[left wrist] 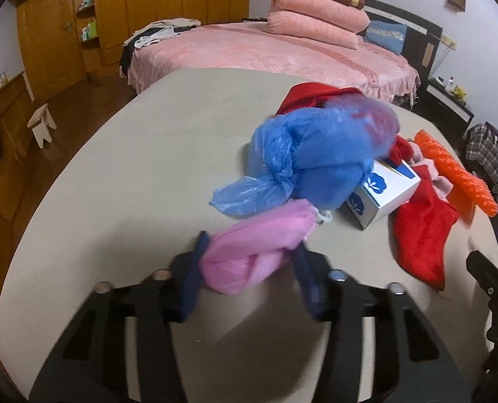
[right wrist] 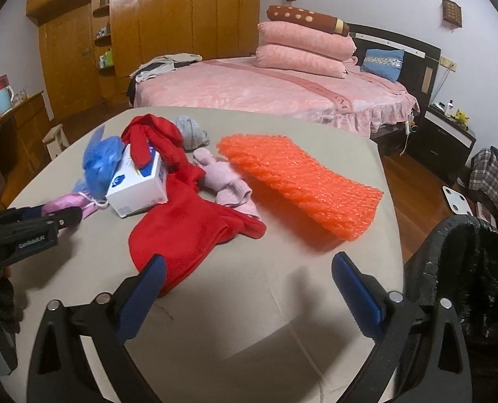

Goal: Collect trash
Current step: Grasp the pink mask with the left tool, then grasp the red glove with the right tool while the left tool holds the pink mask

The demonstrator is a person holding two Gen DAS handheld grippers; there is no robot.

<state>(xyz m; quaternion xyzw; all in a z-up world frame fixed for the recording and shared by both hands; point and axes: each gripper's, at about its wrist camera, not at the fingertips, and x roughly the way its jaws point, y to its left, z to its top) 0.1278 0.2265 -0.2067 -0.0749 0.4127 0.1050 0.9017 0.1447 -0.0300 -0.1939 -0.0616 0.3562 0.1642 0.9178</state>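
Now the left claw (left wrist: 249, 262) pinches the pink bag (left wrist: 255, 252).

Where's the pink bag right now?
Between the left gripper's blue pads in the left wrist view, the pink bag sits just below the blue bag.

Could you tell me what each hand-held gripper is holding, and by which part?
Left hand-held gripper grips the pink bag by its near bunched end; right hand-held gripper is open, holding nothing.

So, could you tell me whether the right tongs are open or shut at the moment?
Open: the right tongs stand wide apart above the bare table, nothing between their blue pads.
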